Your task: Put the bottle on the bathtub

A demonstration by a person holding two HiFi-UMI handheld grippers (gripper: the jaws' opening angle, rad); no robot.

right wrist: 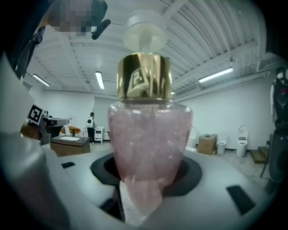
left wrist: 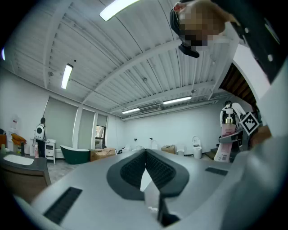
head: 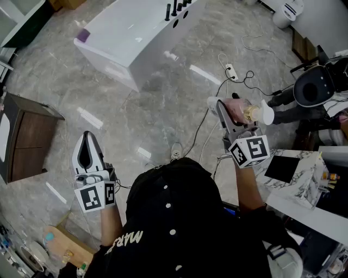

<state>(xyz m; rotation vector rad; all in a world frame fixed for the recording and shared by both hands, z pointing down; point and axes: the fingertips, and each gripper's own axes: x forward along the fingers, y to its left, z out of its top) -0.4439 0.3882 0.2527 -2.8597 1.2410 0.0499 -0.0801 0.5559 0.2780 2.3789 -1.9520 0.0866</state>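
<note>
Squeezing the lower part of a pink see-through bottle (right wrist: 148,143) with a shiny gold collar and a white pump top, the two jaws of the right gripper (head: 227,113) are pinching it from both sides. The bottle is filling most of the right gripper view. In the head view it is lying sideways in the air, and its pump top is pointing to the right.

The two jaws of the left gripper (left wrist: 145,167) are pressing together, and nothing is sitting between them. This gripper is hanging by the person's left side, over the grey marble floor (head: 163,103).

The long white bathtub (head: 130,38) is standing at the top of the head view, well apart from the bottle. Black taps (head: 174,10) are sticking up at its far end, and a small purple thing (head: 82,35) is sitting on its near corner. A dark brown cabinet (head: 27,138) is standing at the left.
</note>
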